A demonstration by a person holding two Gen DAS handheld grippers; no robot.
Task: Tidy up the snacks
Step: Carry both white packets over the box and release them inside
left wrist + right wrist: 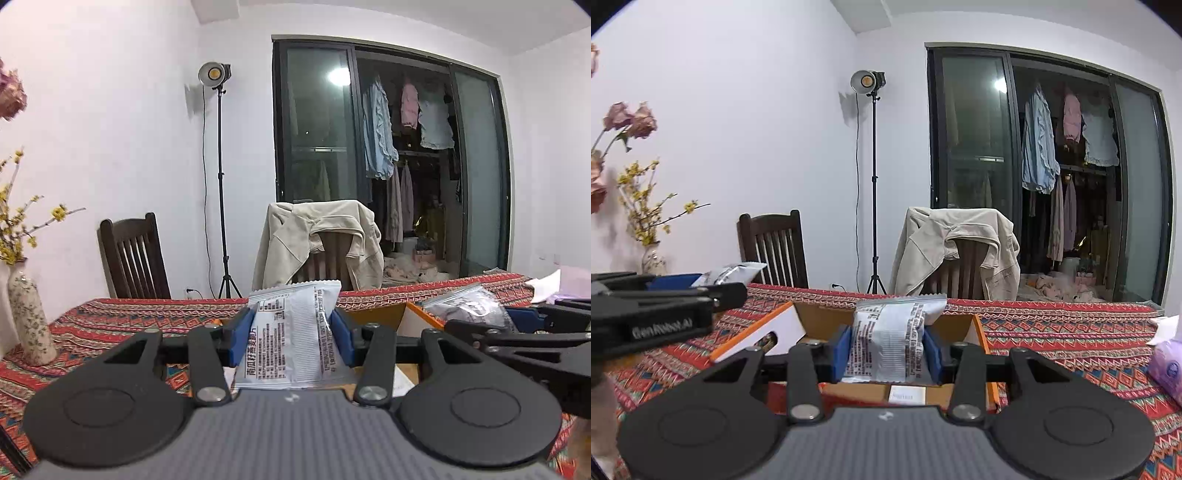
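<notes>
Left gripper (pixel 291 341) clamped on a white snack packet (pixel 291 332), right gripper (pixel 886 350) clamped on a second packet (pixel 890 338), both raised above the open cardboard box (pixel 979 332) on the tabletop (pixel 1052 343); best lowered squarely inside before letting go, one at a time.

The left gripper (pixel 291 338) is held almost level, tipped slightly downward, its blue pads (pixel 242 338) pressed against a snack packet (pixel 291 332) clamped upright between them. The right gripper (pixel 886 345) is posed alike at lower centre, closed on a second packet (pixel 890 339). Both are carried side by side, close together.
</notes>
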